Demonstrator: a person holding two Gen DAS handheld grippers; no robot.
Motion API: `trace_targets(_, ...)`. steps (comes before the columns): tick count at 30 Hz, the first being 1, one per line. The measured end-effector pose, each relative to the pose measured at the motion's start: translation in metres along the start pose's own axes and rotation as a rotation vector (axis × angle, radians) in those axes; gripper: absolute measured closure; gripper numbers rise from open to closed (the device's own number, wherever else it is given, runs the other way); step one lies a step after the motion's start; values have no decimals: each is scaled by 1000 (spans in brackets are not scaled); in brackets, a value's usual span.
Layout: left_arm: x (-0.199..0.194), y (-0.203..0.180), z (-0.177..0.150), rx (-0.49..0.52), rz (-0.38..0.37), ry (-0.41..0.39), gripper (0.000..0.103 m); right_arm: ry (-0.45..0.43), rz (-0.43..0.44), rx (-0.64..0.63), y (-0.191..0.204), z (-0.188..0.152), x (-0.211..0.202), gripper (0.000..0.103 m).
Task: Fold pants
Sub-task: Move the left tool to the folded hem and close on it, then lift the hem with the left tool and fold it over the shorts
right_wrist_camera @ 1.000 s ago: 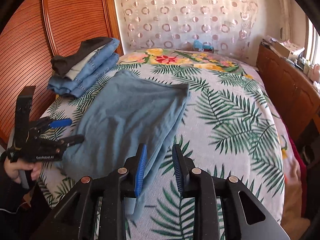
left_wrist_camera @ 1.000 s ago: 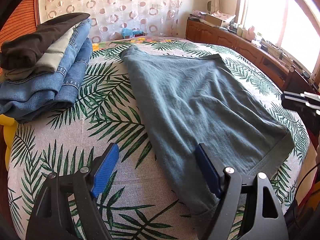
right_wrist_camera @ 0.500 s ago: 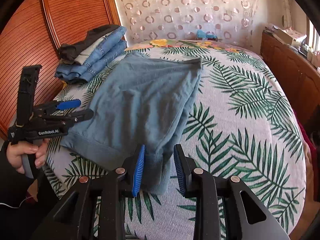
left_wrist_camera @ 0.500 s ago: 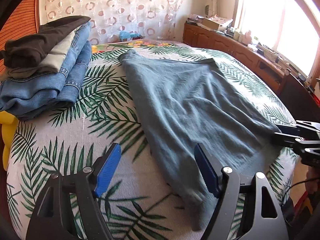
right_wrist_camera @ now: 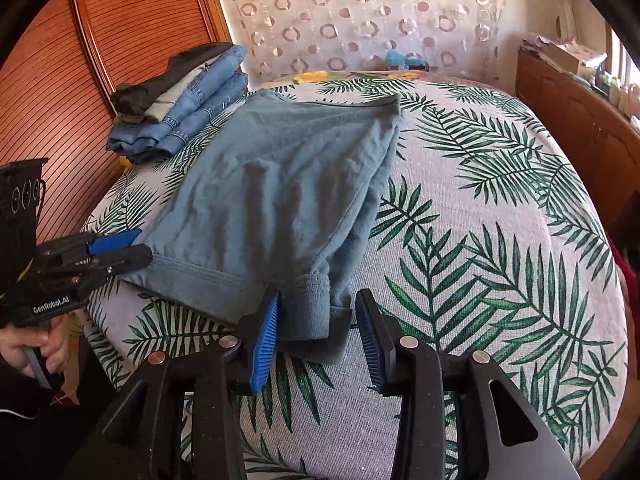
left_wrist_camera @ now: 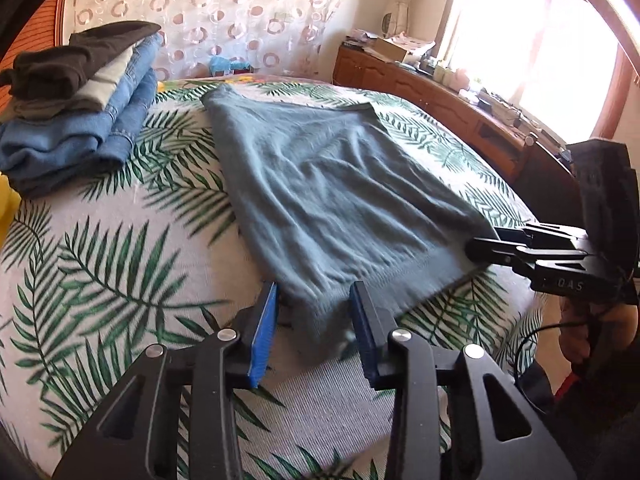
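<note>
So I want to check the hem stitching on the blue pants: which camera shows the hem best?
The right wrist view: the blue pants' hem lies close between the open right gripper fingers, with its stitch rows sharp. The left wrist view shows the hem's other corner, blurred, between the open left gripper fingers.

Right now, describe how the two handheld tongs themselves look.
Both are black angular frames with silver rivets. The left tongs carry ribbed blue pads; white "GenRobot.AI" lettering marks their body. The right tongs match, with blue ribbed pads. A thin black cable hangs below them.
</note>
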State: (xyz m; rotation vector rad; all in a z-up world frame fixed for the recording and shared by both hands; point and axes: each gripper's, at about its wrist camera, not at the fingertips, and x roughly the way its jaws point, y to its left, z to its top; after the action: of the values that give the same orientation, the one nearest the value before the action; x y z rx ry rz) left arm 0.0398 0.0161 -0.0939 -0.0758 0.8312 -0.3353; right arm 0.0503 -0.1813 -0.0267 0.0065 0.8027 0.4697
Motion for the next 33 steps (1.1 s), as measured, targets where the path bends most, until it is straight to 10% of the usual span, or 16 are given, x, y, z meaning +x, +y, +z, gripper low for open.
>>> trace_targets(33,-68,-20,24,23,-75,-189,89,-133,112,-27,3,4,-49,86)
